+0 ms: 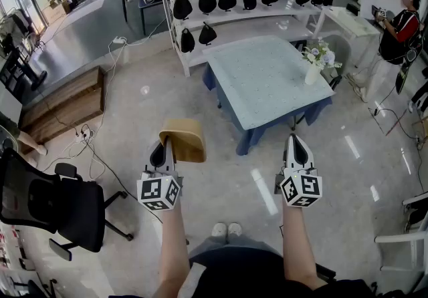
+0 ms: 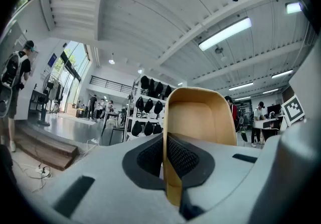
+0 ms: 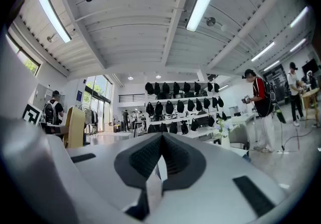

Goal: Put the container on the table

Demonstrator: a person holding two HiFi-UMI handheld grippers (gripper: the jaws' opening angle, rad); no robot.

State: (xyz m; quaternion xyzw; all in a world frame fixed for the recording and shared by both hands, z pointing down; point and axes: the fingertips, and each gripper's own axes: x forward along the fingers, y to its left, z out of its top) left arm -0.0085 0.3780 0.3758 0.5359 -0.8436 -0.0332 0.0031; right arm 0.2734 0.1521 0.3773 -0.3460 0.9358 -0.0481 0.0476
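The person stands on the shiny floor [image 1: 221, 176] a few steps short of the desk [image 1: 267, 79], both arms held out in front. The left hand-held gripper [image 1: 166, 146] pinches the tan container [image 1: 184, 137] by one wall, so the thing hangs in the air over the floor, well apart from the desk; its own camera shows the jaws clamped on that thin wall, one pad inside and one outside. The right hand-held gripper [image 1: 296, 146] is pressed together on nothing and points toward the desk's near edge. The blue-clothed top carries only a vase [image 1: 312, 75] of flowers near its far right corner, so there is plenty of bare cloth. By my reckoning the pick-up is done; the walk over, the lowering and the letting go are all left
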